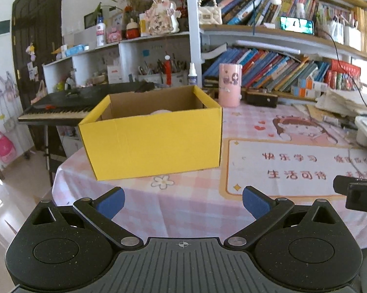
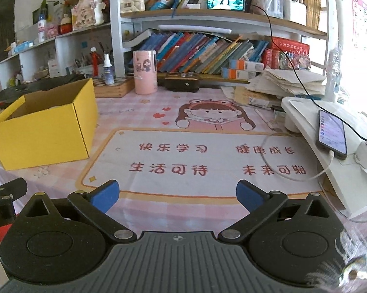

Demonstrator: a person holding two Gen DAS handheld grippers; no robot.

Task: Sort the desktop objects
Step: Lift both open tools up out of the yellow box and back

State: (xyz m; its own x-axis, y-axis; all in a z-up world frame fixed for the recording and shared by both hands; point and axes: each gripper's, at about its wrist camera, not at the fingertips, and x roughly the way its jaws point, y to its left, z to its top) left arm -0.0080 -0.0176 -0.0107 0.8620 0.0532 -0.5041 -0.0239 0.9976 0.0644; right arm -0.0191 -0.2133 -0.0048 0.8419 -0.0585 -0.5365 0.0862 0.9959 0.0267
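Yellow cardboard box dead ahead of my left gripper, jaws wide, empty; right gripper same, over desk mat, prob. scanning for nxt item.

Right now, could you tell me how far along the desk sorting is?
Something pale already lies inside the yellow box, though it is too hidden to identify. Nothing is in hand: the left gripper and right gripper are both open and empty. The desk mat shows no loose items, so little seems left.
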